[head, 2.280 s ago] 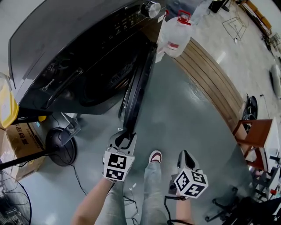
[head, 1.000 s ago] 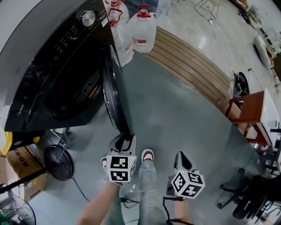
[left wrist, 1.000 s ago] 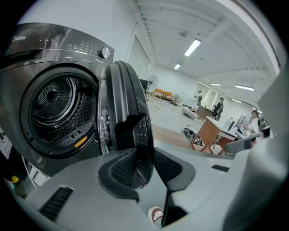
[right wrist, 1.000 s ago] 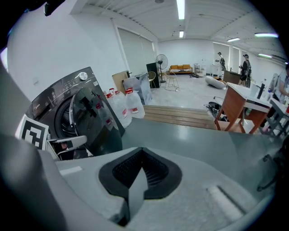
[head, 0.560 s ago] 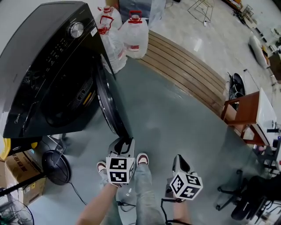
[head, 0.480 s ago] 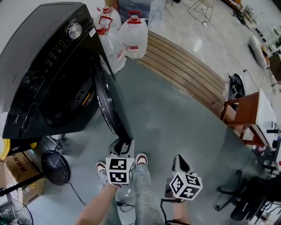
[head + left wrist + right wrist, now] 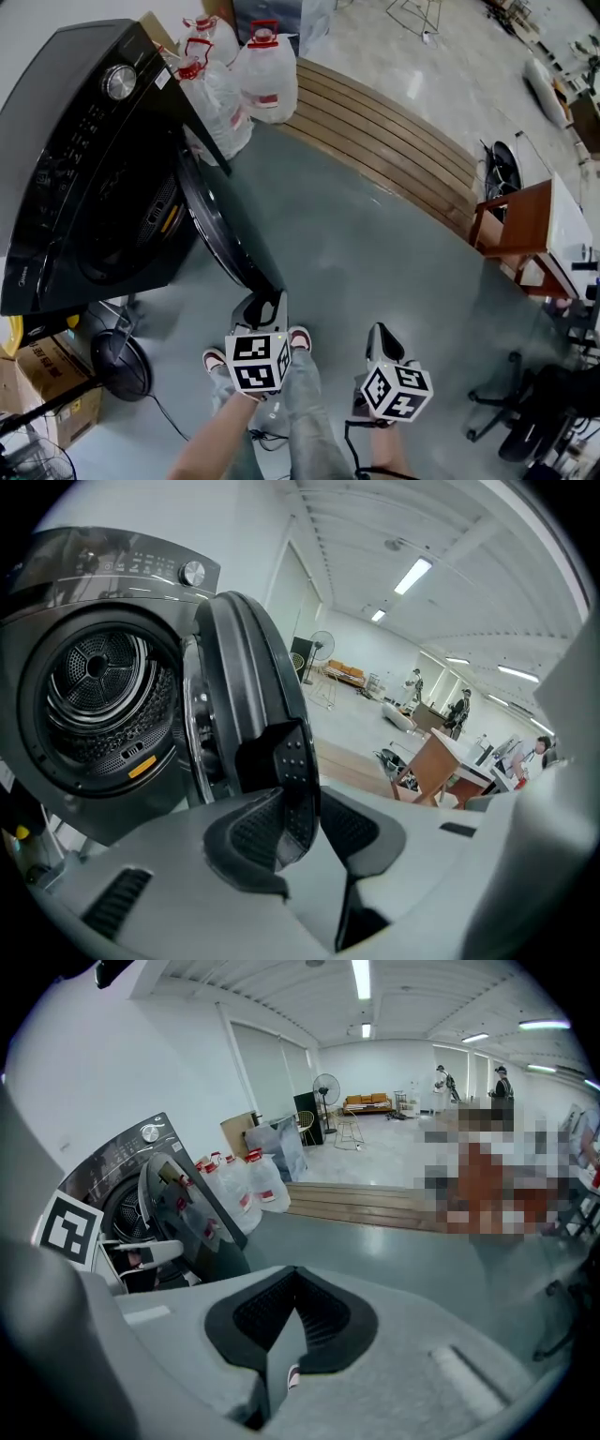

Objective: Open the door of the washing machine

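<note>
- Far left, low down: a cardboard box (image 7: 42, 384), with a round black floor fan (image 7: 120, 354) just beside it on the grey floor (image 7: 375, 253).
- Above those: the black washing machine (image 7: 66, 141), a silver knob (image 7: 119, 82) on its control panel, its steel drum (image 7: 94, 686) in plain sight in the left gripper view.
- Swung well out from the machine's opening: the round door (image 7: 211, 230), edge-on in the head view, free edge toward the person.
- On that free edge: the left gripper (image 7: 265, 302), jaws pinching the door's dimpled black rim, ribbed pads (image 7: 246, 832) pressing on it from either side.
- Behind the door, by the machine's far corner: clear water jugs (image 7: 265, 73) with red caps and red labels, standing close together.
- Right of the jugs: a run of wooden boards (image 7: 394, 145), slanting across the floor.
- Just below the left gripper: a shoe (image 7: 299, 337) with a red-trimmed opening, above a grey trouser leg (image 7: 305, 412).
- Right of the shoe: the right gripper (image 7: 382, 336), well apart from the door, pointed down toward the floor, jaws pressed together with nothing between them.
- Far right: a brown wooden table (image 7: 511, 220) near the edge of the head view.
</note>
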`<state>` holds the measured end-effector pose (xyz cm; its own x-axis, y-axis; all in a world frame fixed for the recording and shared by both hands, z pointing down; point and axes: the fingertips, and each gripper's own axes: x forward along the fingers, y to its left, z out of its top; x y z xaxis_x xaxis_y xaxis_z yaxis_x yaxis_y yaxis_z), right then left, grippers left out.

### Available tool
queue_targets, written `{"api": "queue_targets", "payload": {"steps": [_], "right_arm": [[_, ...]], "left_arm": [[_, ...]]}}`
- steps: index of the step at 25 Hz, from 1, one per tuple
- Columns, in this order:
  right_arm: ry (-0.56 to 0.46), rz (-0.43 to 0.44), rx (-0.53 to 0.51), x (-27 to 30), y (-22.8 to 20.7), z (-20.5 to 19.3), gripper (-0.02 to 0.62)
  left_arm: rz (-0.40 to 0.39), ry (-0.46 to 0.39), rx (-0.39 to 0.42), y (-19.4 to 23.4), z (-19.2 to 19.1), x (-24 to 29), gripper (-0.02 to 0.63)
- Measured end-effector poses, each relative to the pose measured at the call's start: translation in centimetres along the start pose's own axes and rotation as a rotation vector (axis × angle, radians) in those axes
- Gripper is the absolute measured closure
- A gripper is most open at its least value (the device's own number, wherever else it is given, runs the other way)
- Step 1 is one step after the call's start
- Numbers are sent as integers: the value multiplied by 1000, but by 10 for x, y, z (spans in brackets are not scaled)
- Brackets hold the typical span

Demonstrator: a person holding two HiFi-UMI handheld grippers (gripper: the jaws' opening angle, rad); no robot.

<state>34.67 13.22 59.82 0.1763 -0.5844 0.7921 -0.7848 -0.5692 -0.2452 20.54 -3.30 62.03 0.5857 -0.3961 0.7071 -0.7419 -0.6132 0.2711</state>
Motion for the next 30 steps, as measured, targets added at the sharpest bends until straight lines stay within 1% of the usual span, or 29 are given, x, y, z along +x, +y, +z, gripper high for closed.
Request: {"api": "queue_targets", "payload": {"steps": [12,25,30], "right_arm": [[-5,-42,46,6,-43,11,591],[-26,-84,106,16,-71,21,591],[-36,-109,114,18,-87,27,591]], "left_arm": [[2,-32,-43,-34,23,33,489],[-28,-40,-23,-65,48,66,489],[-21,-33,-23,-76,58,78,491]]}}
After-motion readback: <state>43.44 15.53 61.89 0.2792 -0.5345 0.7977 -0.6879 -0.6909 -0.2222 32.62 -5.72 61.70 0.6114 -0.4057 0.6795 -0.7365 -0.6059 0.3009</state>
